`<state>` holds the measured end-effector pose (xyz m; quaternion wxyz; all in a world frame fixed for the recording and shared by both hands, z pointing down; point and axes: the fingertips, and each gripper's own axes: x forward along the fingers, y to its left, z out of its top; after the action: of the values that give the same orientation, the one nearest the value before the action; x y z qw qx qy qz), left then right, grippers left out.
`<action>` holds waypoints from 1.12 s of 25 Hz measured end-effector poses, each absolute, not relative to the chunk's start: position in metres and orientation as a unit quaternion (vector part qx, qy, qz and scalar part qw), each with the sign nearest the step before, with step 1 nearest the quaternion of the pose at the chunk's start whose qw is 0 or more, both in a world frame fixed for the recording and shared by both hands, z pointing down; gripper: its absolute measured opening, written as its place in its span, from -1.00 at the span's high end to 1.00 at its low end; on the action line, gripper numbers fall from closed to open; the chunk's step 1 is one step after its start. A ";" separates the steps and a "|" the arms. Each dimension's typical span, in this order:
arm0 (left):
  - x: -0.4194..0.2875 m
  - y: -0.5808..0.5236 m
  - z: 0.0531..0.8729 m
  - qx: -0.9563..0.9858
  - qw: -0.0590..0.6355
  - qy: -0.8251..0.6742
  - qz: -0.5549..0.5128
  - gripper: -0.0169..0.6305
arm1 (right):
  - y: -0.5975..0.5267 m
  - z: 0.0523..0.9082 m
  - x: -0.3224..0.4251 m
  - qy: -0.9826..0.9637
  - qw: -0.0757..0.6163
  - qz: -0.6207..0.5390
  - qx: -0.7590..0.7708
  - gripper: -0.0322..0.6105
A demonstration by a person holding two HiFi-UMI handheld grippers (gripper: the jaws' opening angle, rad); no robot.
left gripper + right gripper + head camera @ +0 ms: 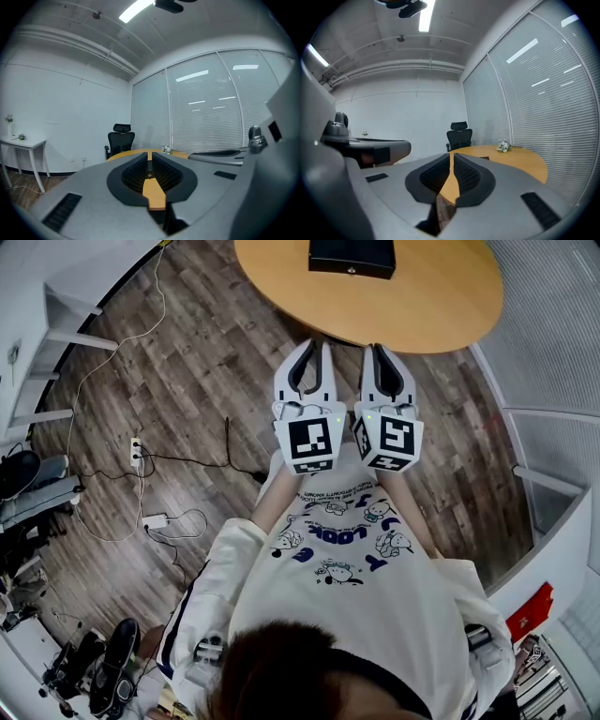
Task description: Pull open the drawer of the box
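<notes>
approach | left hand-held gripper (314, 345), right hand-held gripper (377, 349): jaws together, empty, short of tabletop (441, 306) near edge | box (352, 251) untouched | likely next: open jaws, grip drawer (352, 269) squarely, pull straight

The box (352, 257) is black, the table (441, 298) honey-tan, the floor (202, 362) grey-brown planks, left tool (319, 346) and right tool (375, 349) white.

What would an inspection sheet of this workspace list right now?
Surface: round wooden table.
Job's things: black box on the table's far part, drawer looks closed, untouched.
Clutter: small flower bunch on the table.
Grippers: left gripper and right gripper both shut, empty, side by side near the table's edge, apart from the box.
Cables: power strip and loose leads on the wood floor.
Surroundings: office chair, white side table, window blinds.
</notes>
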<state>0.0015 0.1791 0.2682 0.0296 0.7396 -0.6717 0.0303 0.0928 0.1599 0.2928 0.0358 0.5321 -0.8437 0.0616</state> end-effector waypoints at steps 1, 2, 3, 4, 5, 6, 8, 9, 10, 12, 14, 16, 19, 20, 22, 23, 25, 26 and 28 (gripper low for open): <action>-0.001 0.175 0.269 0.741 0.030 -0.671 0.030 0.83 | 0.157 0.294 0.090 -0.843 0.036 0.063 0.533 0.76; -0.004 0.172 0.269 0.742 0.030 -0.670 0.030 0.83 | 0.154 0.295 0.087 -0.842 0.036 0.064 0.535 0.76; -0.007 0.168 0.270 0.743 0.031 -0.668 0.029 0.83 | 0.151 0.296 0.085 -0.841 0.036 0.065 0.537 0.76; -0.009 0.166 0.270 0.745 0.031 -0.666 0.029 0.83 | 0.149 0.297 0.083 -0.839 0.037 0.066 0.539 0.76; -0.010 0.163 0.271 0.747 0.031 -0.664 0.029 0.83 | 0.147 0.298 0.081 -0.838 0.037 0.067 0.540 0.76; -0.011 0.161 0.270 0.748 0.030 -0.662 0.029 0.83 | 0.146 0.298 0.080 -0.837 0.037 0.068 0.542 0.76; -0.012 0.156 0.270 0.752 0.029 -0.658 0.029 0.83 | 0.142 0.299 0.078 -0.835 0.037 0.069 0.545 0.76; -0.012 0.154 0.271 0.753 0.030 -0.656 0.029 0.83 | 0.141 0.300 0.078 -0.834 0.038 0.071 0.546 0.76; -0.012 0.152 0.272 0.754 0.031 -0.655 0.030 0.83 | 0.139 0.301 0.077 -0.833 0.039 0.074 0.548 0.76; -0.013 0.148 0.275 0.756 0.034 -0.653 0.033 0.83 | 0.135 0.306 0.076 -0.831 0.041 0.079 0.549 0.76; -0.014 0.144 0.280 0.757 0.038 -0.652 0.035 0.83 | 0.132 0.310 0.074 -0.830 0.045 0.082 0.549 0.76; -0.015 0.140 0.284 0.756 0.044 -0.652 0.036 0.83 | 0.128 0.312 0.073 -0.830 0.049 0.082 0.549 0.76; -0.016 0.130 0.288 0.754 0.051 -0.654 0.037 0.83 | 0.119 0.315 0.075 -0.831 0.055 0.083 0.548 0.76; -0.016 0.126 0.289 0.753 0.053 -0.655 0.037 0.83 | 0.115 0.316 0.075 -0.831 0.057 0.083 0.548 0.76; -0.020 0.117 0.293 0.751 0.056 -0.657 0.038 0.83 | 0.105 0.319 0.073 -0.831 0.060 0.084 0.547 0.76; -0.022 0.111 0.295 0.749 0.058 -0.659 0.040 0.83 | 0.100 0.320 0.071 -0.831 0.062 0.085 0.546 0.76; -0.027 0.101 0.298 0.745 0.063 -0.663 0.041 0.83 | 0.088 0.321 0.068 -0.832 0.065 0.086 0.545 0.76; -0.028 0.095 0.299 0.744 0.064 -0.664 0.042 0.83 | 0.082 0.322 0.067 -0.832 0.066 0.086 0.544 0.76; -0.027 0.085 0.301 0.743 0.066 -0.665 0.044 0.83 | 0.071 0.323 0.068 -0.833 0.067 0.087 0.543 0.76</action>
<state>-0.0269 0.0849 0.3009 0.0659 0.7429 -0.6647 0.0441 0.0678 0.0711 0.3231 0.0665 0.5427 -0.8327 0.0870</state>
